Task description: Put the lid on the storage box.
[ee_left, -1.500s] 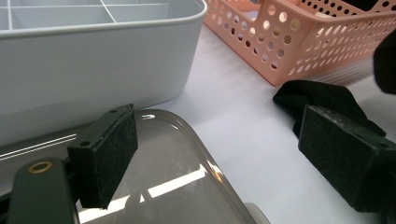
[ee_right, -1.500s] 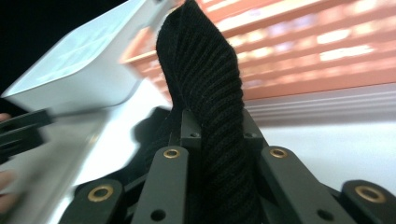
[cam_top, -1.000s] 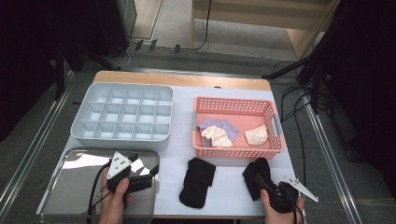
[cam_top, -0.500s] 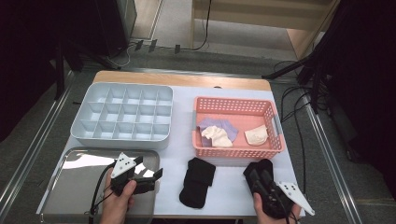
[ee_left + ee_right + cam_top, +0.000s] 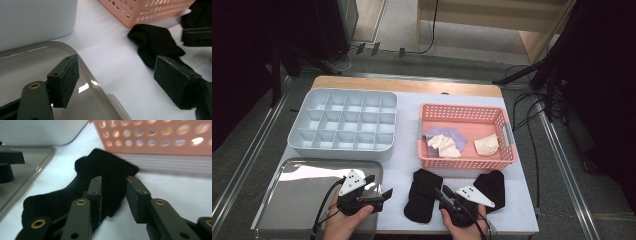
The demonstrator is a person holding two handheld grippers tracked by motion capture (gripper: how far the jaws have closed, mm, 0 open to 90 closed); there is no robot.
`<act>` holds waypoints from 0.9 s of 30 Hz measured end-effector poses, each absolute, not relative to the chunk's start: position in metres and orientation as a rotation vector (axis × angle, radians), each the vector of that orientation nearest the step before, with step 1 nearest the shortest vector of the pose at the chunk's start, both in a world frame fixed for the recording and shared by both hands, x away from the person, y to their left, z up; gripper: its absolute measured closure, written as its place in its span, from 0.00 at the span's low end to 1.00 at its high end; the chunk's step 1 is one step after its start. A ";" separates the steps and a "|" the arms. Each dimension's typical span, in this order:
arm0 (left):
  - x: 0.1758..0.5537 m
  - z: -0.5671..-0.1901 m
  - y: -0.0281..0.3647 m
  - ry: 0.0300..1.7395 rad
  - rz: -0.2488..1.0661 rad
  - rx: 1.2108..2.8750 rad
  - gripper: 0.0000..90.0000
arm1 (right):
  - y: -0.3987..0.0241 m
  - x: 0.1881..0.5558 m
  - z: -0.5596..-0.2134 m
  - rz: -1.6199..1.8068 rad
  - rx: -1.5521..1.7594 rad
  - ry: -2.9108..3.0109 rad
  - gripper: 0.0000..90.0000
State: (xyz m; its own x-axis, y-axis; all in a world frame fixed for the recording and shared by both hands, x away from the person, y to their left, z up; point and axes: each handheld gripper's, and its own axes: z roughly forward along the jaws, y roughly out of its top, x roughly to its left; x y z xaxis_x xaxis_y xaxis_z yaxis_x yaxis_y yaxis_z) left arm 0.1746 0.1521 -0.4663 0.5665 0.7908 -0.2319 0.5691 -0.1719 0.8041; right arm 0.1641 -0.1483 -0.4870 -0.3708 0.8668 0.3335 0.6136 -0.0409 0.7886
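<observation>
The work takes place on a table covered with a white sheet (image 5: 402, 175), with dark floor and cables around it. Nearest to the person, the left gripper (image 5: 379, 192) hangs over the edge of the shiny metal tray (image 5: 297, 200); its jaws have just been closing a little but stand wide apart, with nothing between them. Beside it, the right gripper (image 5: 439, 192) is low over the black sock (image 5: 422, 195) that lies flat on the sheet between the tray and the pink basket (image 5: 467, 162). Its jaws have just been closing too and now stand narrowly apart above the sock's ribbed cuff (image 5: 110, 173), but the pads (image 5: 96, 195) do not seem to press on the cloth yet. I judge this sock to be light, soft and limp: it will fold and hang down when lifted, and it is not fragile or slippery. A good place to take hold is the thicker ribbed cuff or a raised fold, pinching the cloth from above. A second black sock (image 5: 492, 185) lies just to the right. Farther away, the basket holds light-coloured socks (image 5: 444, 145), and the grey compartment box (image 5: 344, 125) stands behind the tray.
</observation>
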 end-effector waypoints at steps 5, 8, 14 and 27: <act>0.170 -0.466 0.141 1.033 0.209 1.887 0.32 | -0.137 0.164 -0.493 1.339 1.586 2.009 0.70; 0.170 -0.469 0.134 1.018 0.162 1.931 0.35 | -0.133 0.164 -0.496 1.292 1.553 2.015 0.70; 0.167 -0.470 0.127 0.997 0.137 1.952 0.41 | -0.131 0.162 -0.497 1.259 1.499 2.007 0.72; 0.156 -0.470 0.105 0.929 0.125 2.070 0.49 | -0.115 0.157 -0.498 1.224 1.311 2.058 0.70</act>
State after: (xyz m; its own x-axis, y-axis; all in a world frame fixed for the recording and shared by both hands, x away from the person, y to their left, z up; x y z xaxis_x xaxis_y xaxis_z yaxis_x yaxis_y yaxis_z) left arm 0.1561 0.1054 -0.4702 0.7202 0.6547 -0.2297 0.5704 -0.3702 0.7332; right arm 0.1568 -0.1147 -0.4975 -0.4747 0.8732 0.1105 0.5143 0.1733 0.8399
